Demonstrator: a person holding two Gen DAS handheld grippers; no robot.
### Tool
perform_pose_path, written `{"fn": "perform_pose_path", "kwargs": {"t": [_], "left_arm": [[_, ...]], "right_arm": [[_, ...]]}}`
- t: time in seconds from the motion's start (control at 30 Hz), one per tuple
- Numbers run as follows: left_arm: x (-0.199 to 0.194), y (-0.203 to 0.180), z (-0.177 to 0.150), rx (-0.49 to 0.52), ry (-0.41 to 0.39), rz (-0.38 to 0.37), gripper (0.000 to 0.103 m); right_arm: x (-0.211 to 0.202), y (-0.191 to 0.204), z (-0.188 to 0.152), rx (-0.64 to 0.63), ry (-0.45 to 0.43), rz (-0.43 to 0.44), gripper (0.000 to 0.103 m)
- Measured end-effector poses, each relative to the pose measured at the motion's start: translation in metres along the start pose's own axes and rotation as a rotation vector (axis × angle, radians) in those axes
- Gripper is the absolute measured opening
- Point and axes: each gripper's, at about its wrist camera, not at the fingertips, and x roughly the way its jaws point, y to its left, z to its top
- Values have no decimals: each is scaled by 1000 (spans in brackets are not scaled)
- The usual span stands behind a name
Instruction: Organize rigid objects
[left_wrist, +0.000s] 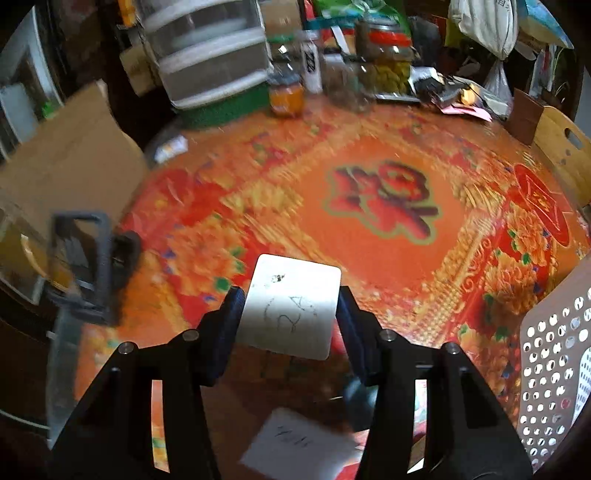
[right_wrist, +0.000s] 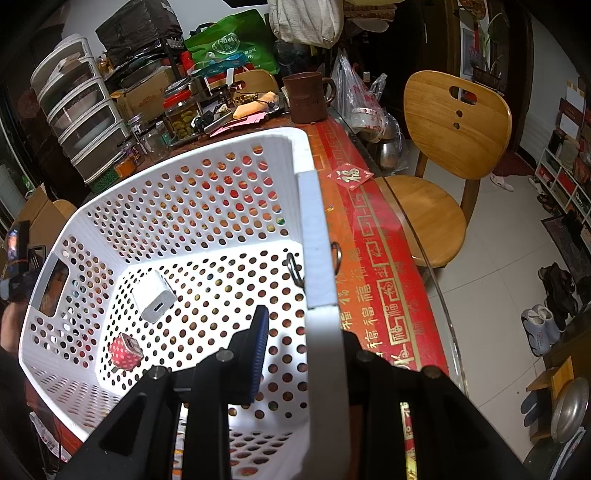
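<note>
My left gripper (left_wrist: 290, 306) is shut on a white card (left_wrist: 291, 306) with dark scribbles, held above the red patterned tablecloth (left_wrist: 369, 177). My right gripper (right_wrist: 299, 350) is shut on the near right wall of a white perforated basket (right_wrist: 317, 236); one blue pad (right_wrist: 258, 350) is inside the basket, the other finger is hidden behind the wall. In the basket lie a white charger cube (right_wrist: 153, 295), a small red dotted box (right_wrist: 125, 350) and a metal ring clip (right_wrist: 293, 269). The basket's corner shows at the right in the left wrist view (left_wrist: 554, 369).
Jars (left_wrist: 384, 55), an orange-filled jar (left_wrist: 286, 98) and a drawer unit (left_wrist: 210, 51) crowd the table's far side. A cardboard box (left_wrist: 70, 158) and a dark frame-like object (left_wrist: 85, 258) are at the left. A brown mug (right_wrist: 306, 98) and a wooden chair (right_wrist: 443, 147) are near the table's right edge.
</note>
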Motion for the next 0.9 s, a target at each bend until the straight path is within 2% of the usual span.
{"fn": "perform_pose_path", "kwargs": {"t": [0.13,0.27,0.53,0.73,0.9], "left_arm": [[-28,8,9,14,-62,105,48],[-54,12,14,-2,-102,133,47],[-101,-11,10,12,-170,113,47],[-140,-42,3,29,-219,40,46],[-172,-84,-10,90,-252,-50,45]], "right_arm": [[0,0,0,0,0,0,28],[0,1,0,-2,0,-1,28],[1,1,1,-8,3,-4,28],[1,1,1,-9,2,-4,28],[1,2,1,-8,2,-4,28]]}}
